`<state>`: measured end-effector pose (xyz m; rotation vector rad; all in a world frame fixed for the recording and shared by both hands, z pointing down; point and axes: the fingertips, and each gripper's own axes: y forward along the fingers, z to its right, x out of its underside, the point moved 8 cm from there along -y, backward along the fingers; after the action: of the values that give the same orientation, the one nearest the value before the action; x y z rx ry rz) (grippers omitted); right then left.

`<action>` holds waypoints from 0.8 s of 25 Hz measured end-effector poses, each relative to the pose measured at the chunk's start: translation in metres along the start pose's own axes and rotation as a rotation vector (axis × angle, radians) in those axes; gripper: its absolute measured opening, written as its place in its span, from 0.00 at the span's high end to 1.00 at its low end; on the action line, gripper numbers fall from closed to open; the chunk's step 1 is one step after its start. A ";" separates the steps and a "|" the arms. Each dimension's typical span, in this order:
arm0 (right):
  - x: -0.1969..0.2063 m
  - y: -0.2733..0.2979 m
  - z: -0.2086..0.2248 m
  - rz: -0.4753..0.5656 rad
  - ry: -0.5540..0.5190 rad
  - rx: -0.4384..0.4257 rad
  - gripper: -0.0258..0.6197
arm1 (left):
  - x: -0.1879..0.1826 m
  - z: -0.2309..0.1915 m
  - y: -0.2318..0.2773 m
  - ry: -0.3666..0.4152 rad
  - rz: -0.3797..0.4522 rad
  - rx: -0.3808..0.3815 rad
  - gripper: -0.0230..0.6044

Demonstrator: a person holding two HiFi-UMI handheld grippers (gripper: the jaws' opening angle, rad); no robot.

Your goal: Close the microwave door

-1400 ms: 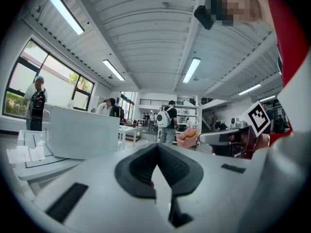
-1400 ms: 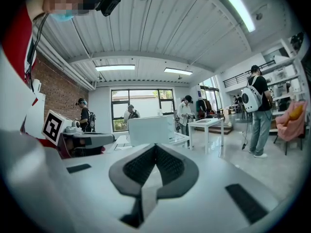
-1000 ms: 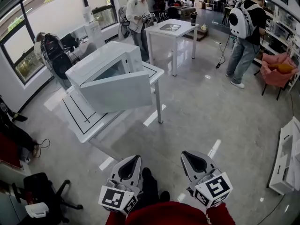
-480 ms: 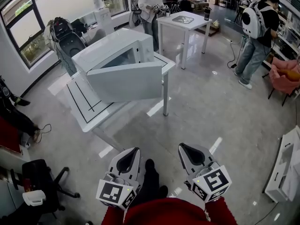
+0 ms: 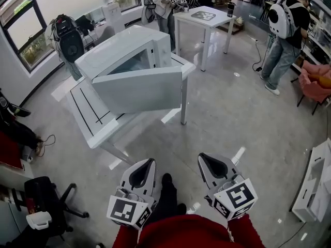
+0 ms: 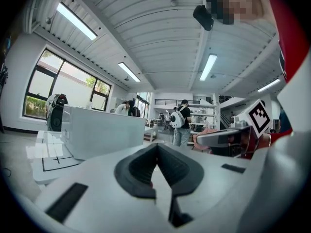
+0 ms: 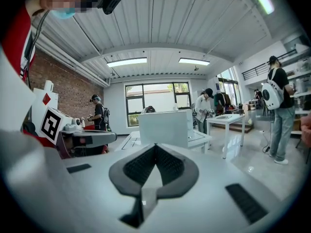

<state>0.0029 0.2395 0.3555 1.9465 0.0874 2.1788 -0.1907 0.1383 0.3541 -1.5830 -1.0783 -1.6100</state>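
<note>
The microwave door stands swung open on the white microwave, which sits on a white table well ahead of both grippers and a little to their left. The left gripper and right gripper are side by side, far from the table, each with jaws pressed together on nothing.

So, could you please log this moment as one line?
microwave door: open, untouched | left gripper: shut, empty | right gripper: shut, empty
</note>
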 end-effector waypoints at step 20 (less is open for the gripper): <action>-0.023 0.108 0.042 -0.036 0.033 0.018 0.94 | -0.017 -0.086 0.076 -0.004 -0.021 -0.038 0.94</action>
<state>0.0331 0.1251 0.3584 1.9035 0.1465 2.1951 -0.1634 0.0254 0.3518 -1.6050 -1.0753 -1.6506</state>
